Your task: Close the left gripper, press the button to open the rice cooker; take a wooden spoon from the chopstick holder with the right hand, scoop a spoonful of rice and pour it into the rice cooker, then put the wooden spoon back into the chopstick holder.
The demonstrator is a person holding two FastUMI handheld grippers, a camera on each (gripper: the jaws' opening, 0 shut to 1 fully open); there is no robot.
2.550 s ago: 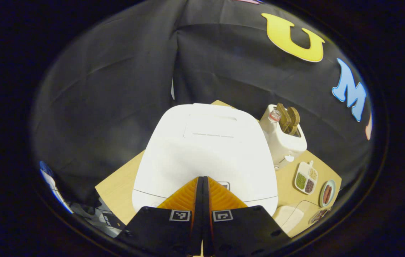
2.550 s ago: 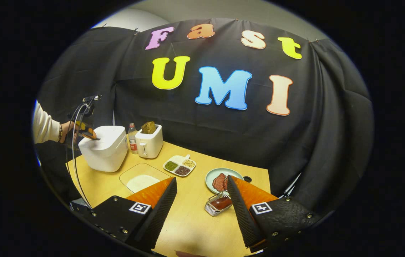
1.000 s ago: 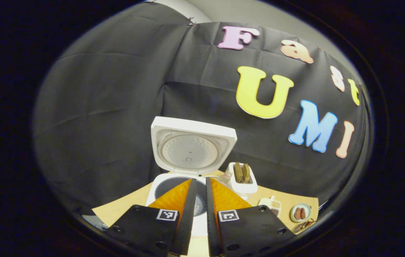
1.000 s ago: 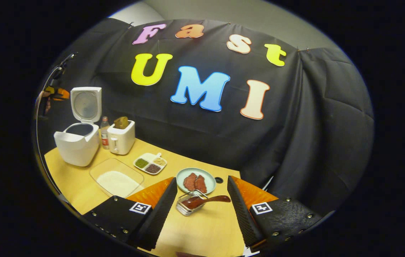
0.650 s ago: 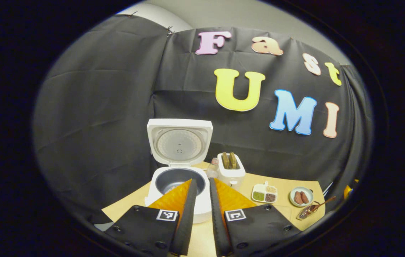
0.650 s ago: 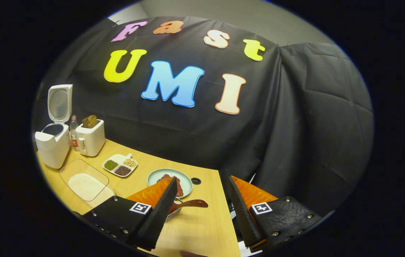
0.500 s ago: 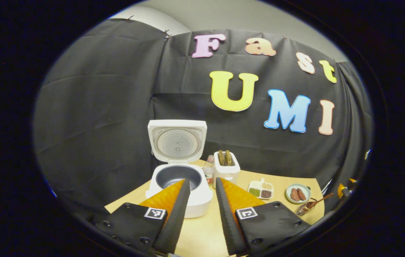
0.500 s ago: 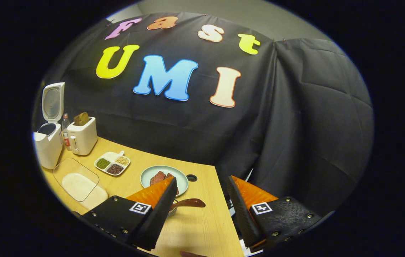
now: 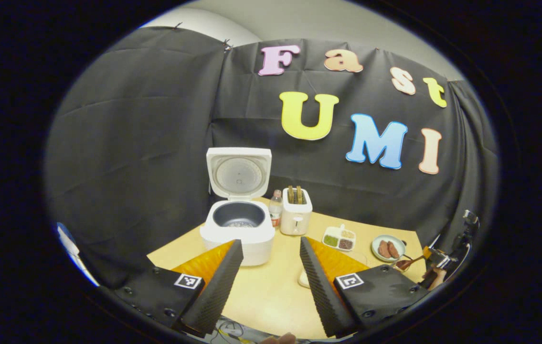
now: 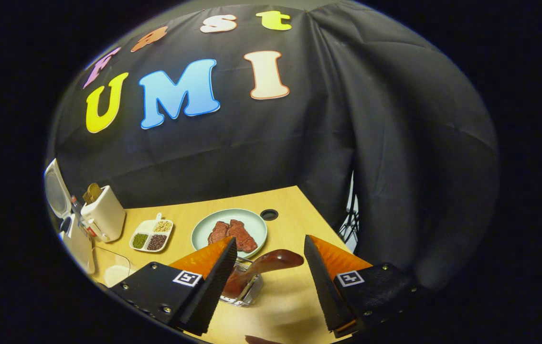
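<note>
Both tools gape empty; a steak plate point(image 10: 204, 228) sits just behind the wooden spoon point(image 10: 271, 262).

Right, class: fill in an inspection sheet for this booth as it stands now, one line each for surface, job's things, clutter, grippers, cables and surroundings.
Surface: wooden table, with a round hole near its far edge.
Job's things: rice cooker lid up, pot exposed; wooden spoon leaning out of the wire chopstick holder; clear rice tray.
Clutter: toaster with bread, bottle, divided bean dish, plate of meat.
Grippers: left gripper open, holding nothing; right gripper open, the spoon's end between its fingers, untouched.
Cables: some at the near table edge.
Surroundings: black cloth wall.
</note>
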